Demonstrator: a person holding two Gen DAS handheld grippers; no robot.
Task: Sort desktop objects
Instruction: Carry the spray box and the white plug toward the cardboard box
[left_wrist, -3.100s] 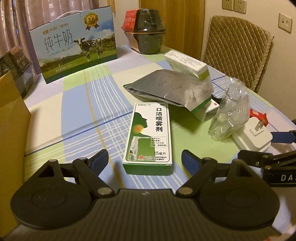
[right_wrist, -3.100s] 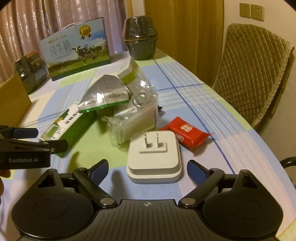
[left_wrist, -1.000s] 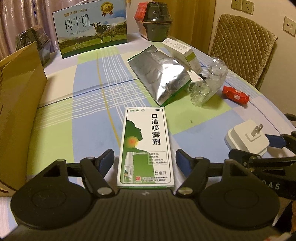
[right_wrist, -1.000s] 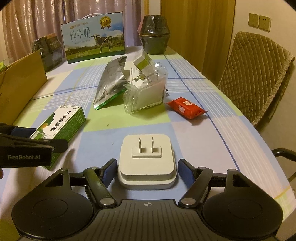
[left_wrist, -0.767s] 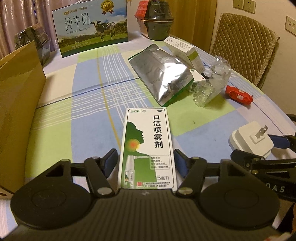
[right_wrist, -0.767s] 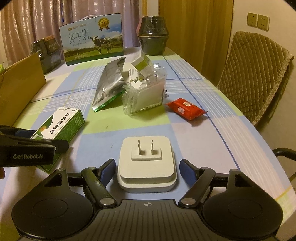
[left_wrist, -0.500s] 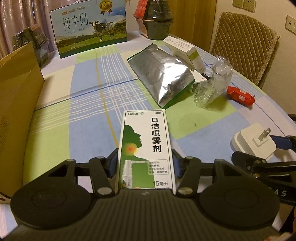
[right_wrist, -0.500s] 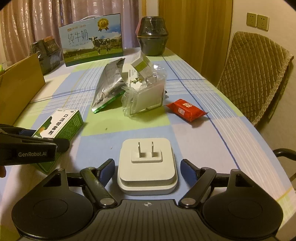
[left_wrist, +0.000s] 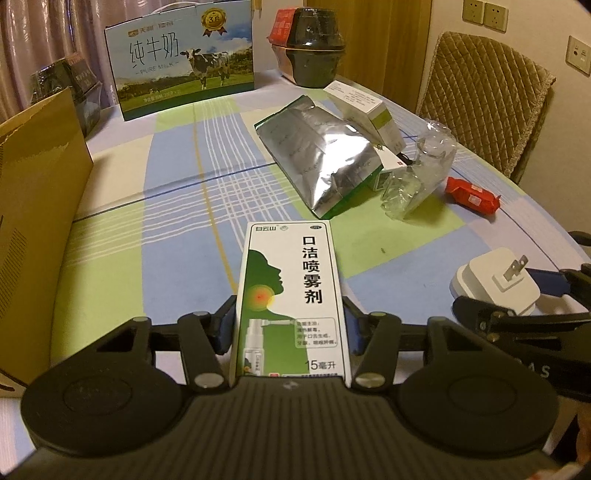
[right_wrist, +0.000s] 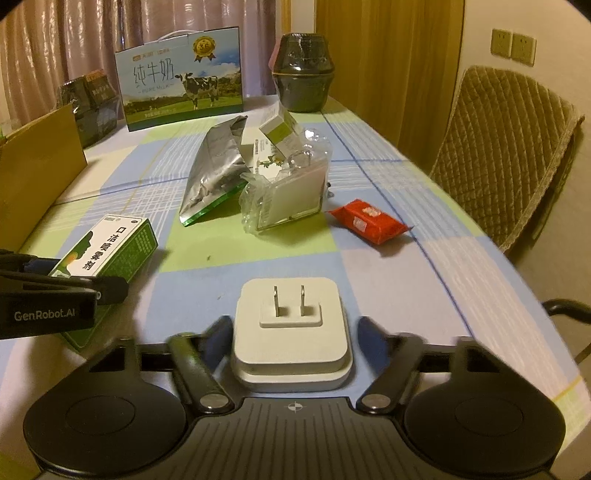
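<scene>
A green-and-white throat spray box (left_wrist: 290, 299) lies on the checked tablecloth, and my left gripper (left_wrist: 290, 326) is shut on its near end. The box also shows in the right wrist view (right_wrist: 107, 247). A white plug adapter (right_wrist: 291, 328) with two prongs up sits between the fingers of my right gripper (right_wrist: 293, 338); the fingers are close to its sides and blurred, with a small gap on the right. The adapter also shows in the left wrist view (left_wrist: 496, 286).
A silver foil bag (left_wrist: 321, 155), small white-green boxes (left_wrist: 362, 107), clear plastic packaging (left_wrist: 421, 177) and a red packet (left_wrist: 472, 194) lie mid-table. A cardboard box (left_wrist: 33, 206) stands at the left. A milk carton box (left_wrist: 181, 59) and dark pot (left_wrist: 314, 48) stand at the back. A chair (right_wrist: 506, 147) is on the right.
My left gripper has closed onto the spray box. My right gripper's fingers have moved inward toward the adapter's sides.
</scene>
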